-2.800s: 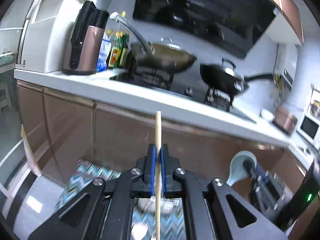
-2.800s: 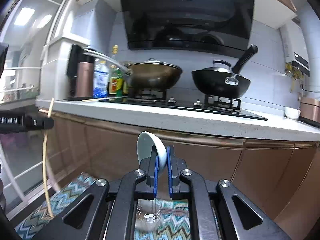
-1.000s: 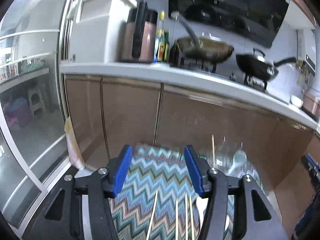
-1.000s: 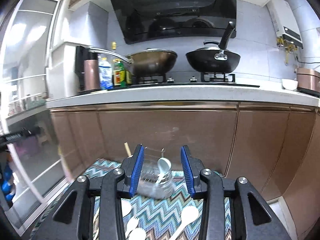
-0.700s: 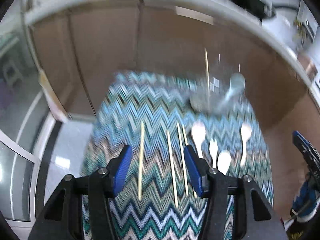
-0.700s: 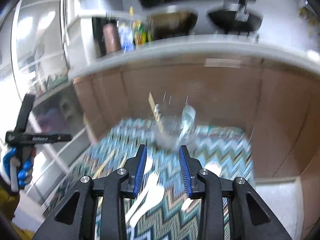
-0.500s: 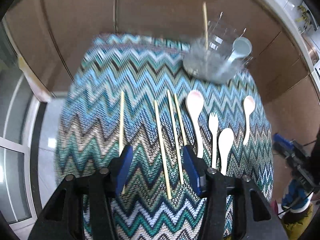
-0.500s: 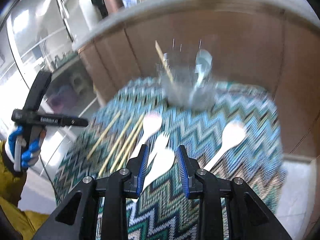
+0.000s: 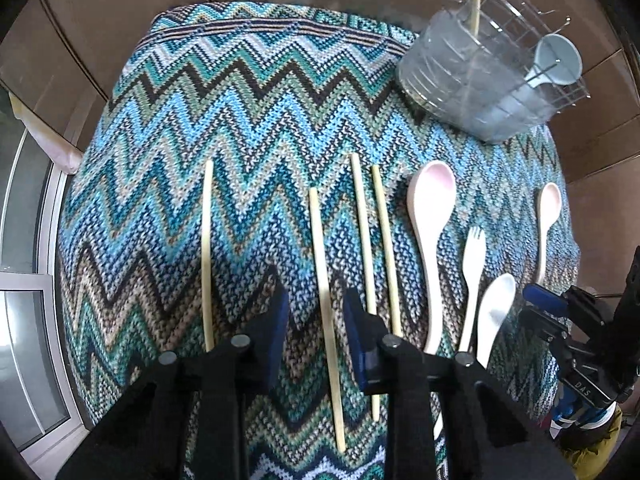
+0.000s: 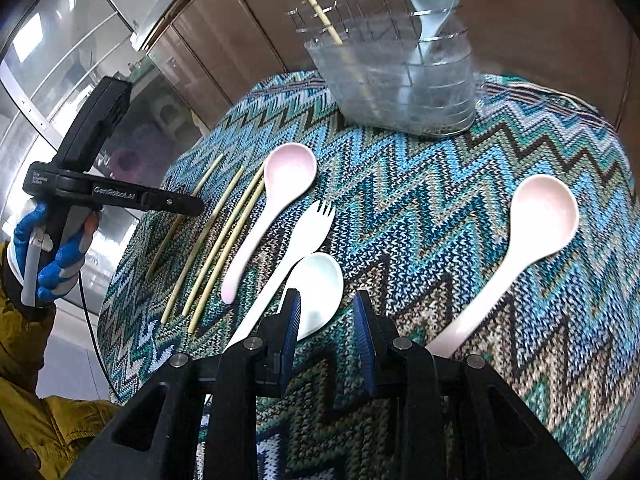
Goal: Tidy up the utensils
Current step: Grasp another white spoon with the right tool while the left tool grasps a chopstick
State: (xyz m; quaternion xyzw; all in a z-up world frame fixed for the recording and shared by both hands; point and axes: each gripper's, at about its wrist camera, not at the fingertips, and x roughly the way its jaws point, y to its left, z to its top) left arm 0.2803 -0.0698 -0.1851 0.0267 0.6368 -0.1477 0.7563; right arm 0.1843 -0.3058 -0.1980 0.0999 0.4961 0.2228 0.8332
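Several wooden chopsticks [image 9: 325, 292] lie side by side on a zigzag-patterned cloth [image 9: 248, 96]. My left gripper [image 9: 316, 320] is open, its jaws either side of one chopstick. To the right lie a pink spoon [image 9: 430, 220], a white spork [image 9: 472, 276], a white spoon [image 9: 494, 312] and another pink spoon [image 9: 544, 220]. A clear holder [image 9: 476, 88] at the back holds one chopstick and a blue spoon [image 9: 556, 66]. My right gripper [image 10: 326, 328] is open just above the white spoon [image 10: 316, 292], beside the spork [image 10: 296, 252].
Brown cabinet doors [image 9: 120, 20] stand behind the table. A glass door [image 9: 24, 280] is at the left. The other pink spoon [image 10: 516, 252] lies alone at the right of the cloth. The left gripper's handle and gloved hand [image 10: 52, 256] show in the right wrist view.
Both grippers let go of the chopstick and blue spoon, now in the holder, opened, and came down over the cloth, the left around a chopstick, the right at the white spoon.
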